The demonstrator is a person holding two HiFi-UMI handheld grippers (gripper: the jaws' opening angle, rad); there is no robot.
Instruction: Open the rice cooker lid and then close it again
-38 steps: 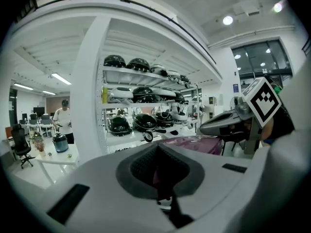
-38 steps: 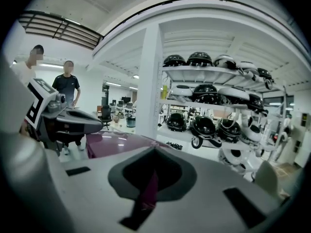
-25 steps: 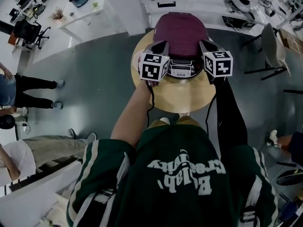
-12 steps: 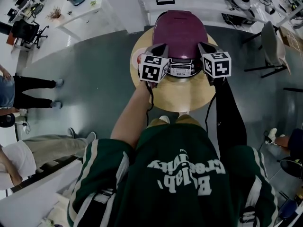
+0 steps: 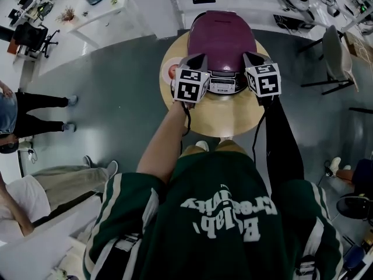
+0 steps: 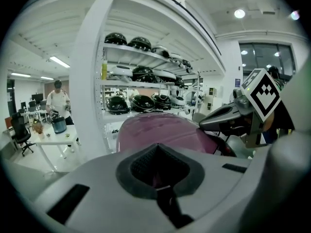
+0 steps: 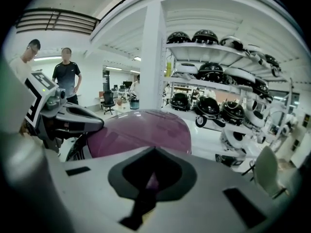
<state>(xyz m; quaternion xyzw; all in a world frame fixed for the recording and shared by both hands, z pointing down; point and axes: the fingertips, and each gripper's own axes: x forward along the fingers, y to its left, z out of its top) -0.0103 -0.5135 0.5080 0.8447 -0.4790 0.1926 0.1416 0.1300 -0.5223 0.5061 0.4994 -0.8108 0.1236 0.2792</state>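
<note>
- Left gripper [image 6: 157,191]: jaws pressed together, empty.
- Right gripper [image 7: 146,188]: same.
- Lid [image 5: 224,37]: down; blunt tips could slip off it and shove the rice cooker [image 5: 225,87] along the table [image 5: 224,121].

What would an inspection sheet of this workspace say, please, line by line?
Surface: round wooden table.
Job's things: rice cooker, its purple lid shut.
Clutter: one small red-and-white round thing at the table's left edge; cannot tell what it is.
Grippers: left gripper and right gripper at either side of the cooker's front; both have jaws together and hold nothing.
Cables: a dark cable hangs from each gripper.
Surroundings: grey floor, shelves of helmets, a chair, people standing.
</note>
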